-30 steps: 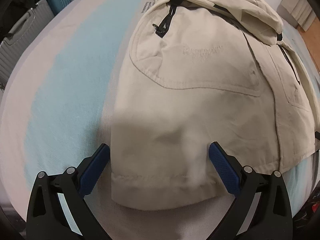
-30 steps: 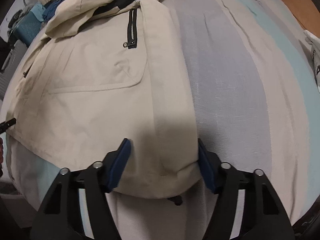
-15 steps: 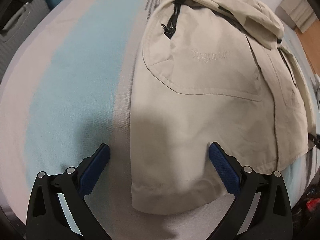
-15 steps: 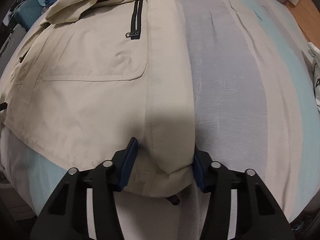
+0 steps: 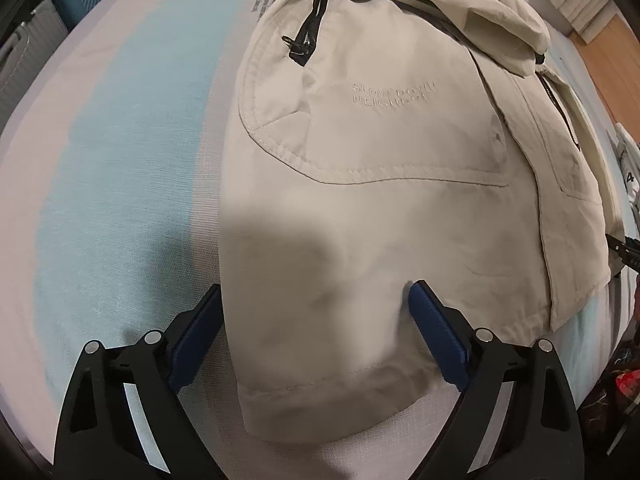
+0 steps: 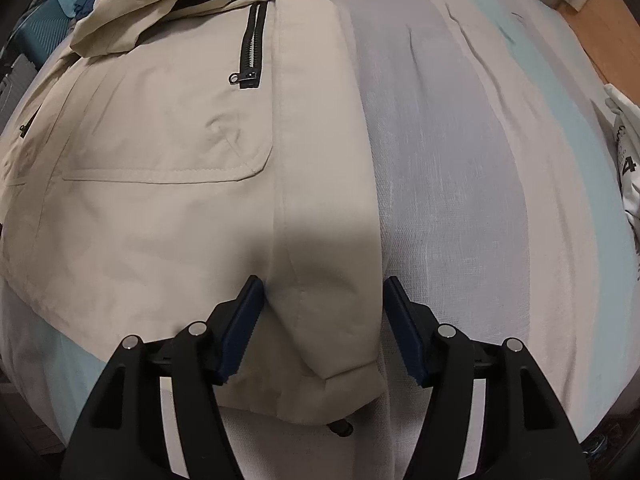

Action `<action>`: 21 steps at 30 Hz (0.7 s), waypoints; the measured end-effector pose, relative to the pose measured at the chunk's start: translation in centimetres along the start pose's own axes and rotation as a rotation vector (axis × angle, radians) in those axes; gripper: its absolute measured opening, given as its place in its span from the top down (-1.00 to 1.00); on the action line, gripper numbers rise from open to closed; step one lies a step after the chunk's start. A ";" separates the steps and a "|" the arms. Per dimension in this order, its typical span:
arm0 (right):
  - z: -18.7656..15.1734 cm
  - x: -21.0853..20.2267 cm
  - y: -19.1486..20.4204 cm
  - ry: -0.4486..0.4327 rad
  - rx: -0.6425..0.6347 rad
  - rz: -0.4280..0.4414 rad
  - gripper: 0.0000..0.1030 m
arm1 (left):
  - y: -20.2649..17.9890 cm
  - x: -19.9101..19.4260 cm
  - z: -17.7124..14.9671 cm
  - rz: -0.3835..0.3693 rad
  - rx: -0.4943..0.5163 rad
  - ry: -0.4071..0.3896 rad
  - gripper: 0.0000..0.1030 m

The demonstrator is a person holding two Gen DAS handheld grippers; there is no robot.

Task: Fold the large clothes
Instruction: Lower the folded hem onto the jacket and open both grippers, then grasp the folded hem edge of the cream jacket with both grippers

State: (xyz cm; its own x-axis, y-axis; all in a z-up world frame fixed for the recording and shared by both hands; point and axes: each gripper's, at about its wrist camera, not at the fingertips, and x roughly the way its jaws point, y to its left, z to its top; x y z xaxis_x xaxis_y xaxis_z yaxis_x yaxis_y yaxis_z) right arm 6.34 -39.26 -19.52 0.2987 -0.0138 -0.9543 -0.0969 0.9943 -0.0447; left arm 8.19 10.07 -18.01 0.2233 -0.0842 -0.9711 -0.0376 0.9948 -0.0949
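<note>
A beige hooded jacket with black zippers lies flat on a striped bed sheet, sleeves folded in; it also shows in the right wrist view. My left gripper is open, its blue pads straddling the jacket's lower left hem corner. My right gripper is open but narrower, its pads on either side of the lower right hem corner, where the fabric bunches between them. The right gripper's tip shows at the right edge of the left wrist view.
The bed sheet has grey, white and pale blue stripes. Suitcases stand off the bed's far left. A white printed garment lies at the right edge. Wooden floor shows beyond the bed.
Both grippers have moved in over the jacket's hem corners. The right jaws have narrowed around the bunched hem; the left jaws have closed in slightly.
</note>
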 end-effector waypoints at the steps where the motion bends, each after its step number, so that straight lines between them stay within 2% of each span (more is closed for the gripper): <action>1: 0.0 0.1 0.1 -0.001 0.000 -0.001 -0.18 | -0.1 0.2 0.1 0.003 0.002 -0.001 -0.73; 5: 0.3 0.1 0.2 0.005 0.009 -0.001 -0.22 | -0.8 0.3 0.0 0.013 0.008 -0.004 -0.62; 9: 0.6 0.5 -0.8 0.021 0.072 0.003 -0.41 | -1.8 0.5 0.2 0.015 0.018 -0.002 -0.39; 14: 0.7 0.5 -0.9 0.038 0.106 0.007 -0.41 | -3.3 0.9 1.0 0.031 0.035 0.004 -0.06; 16: 0.9 0.4 -0.8 0.043 0.100 0.013 -0.35 | -4.0 0.9 1.3 0.043 0.040 0.013 0.15; 18: 1.4 0.2 -0.3 0.040 0.068 0.022 -0.05 | -4.7 1.0 1.9 0.058 0.052 0.020 0.34; 19: 1.5 -0.1 0.3 0.035 0.031 0.012 0.02 | -5.0 0.9 2.0 0.068 0.060 0.025 0.46; 21: 1.1 -0.7 1.2 0.032 0.002 -0.016 0.14 | -5.4 0.8 2.4 0.079 0.063 0.031 0.57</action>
State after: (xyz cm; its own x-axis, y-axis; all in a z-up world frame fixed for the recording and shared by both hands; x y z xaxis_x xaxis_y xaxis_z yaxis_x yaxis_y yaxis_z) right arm 7.03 -37.99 -18.59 0.2697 -0.0327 -0.9624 -0.0903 0.9942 -0.0590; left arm 10.93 4.73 -17.73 0.1920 -0.0060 -0.9814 0.0076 1.0000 -0.0046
